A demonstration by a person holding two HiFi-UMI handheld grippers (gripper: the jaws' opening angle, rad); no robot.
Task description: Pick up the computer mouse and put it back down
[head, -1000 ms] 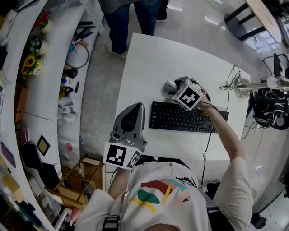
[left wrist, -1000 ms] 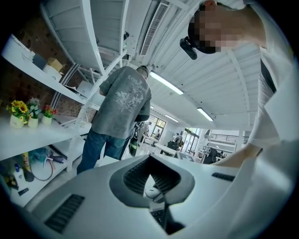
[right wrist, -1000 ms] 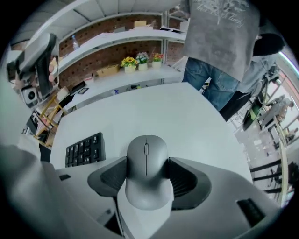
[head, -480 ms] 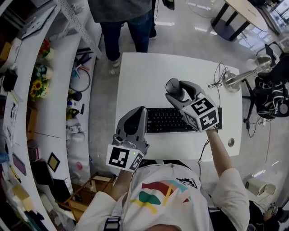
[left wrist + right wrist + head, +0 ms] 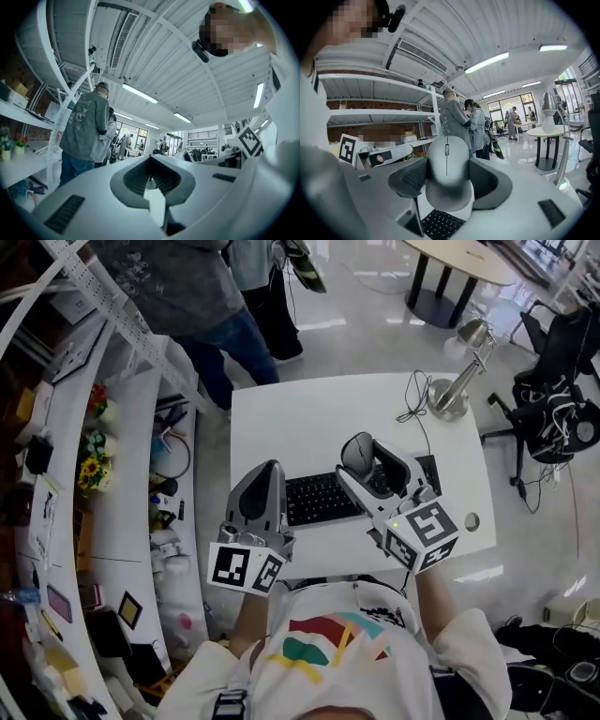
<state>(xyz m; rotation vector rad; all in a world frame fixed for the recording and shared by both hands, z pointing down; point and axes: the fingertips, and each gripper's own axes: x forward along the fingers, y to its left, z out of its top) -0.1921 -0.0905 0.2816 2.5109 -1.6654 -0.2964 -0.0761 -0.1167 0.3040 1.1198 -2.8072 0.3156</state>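
White table fills the middle of the head view, with a black keyboard near its front edge and a desk lamp with a loose cable at the far right corner. The left gripper is held over the table's left front edge, beside the keyboard, well apart from the mouse. The right gripper is raised over the right part of the keyboard, and a grey mouse sits at its jaw tips. A person stands beyond the far left of the table. In the left gripper view the left gripper has its jaws drawn together, leaving only a thin slit, with nothing between them; it points out into the room, where a person in a grey jacket stands by shelving. In the right gripper view the right gripper is clenched on the mouse, one jaw pressing each side. The mouse stands upright between the pads with its scroll wheel towards the top, lifted clear of the table. Keyboard keys show below it. Two people stand beyond by the shelves, and the lamp rises at right.
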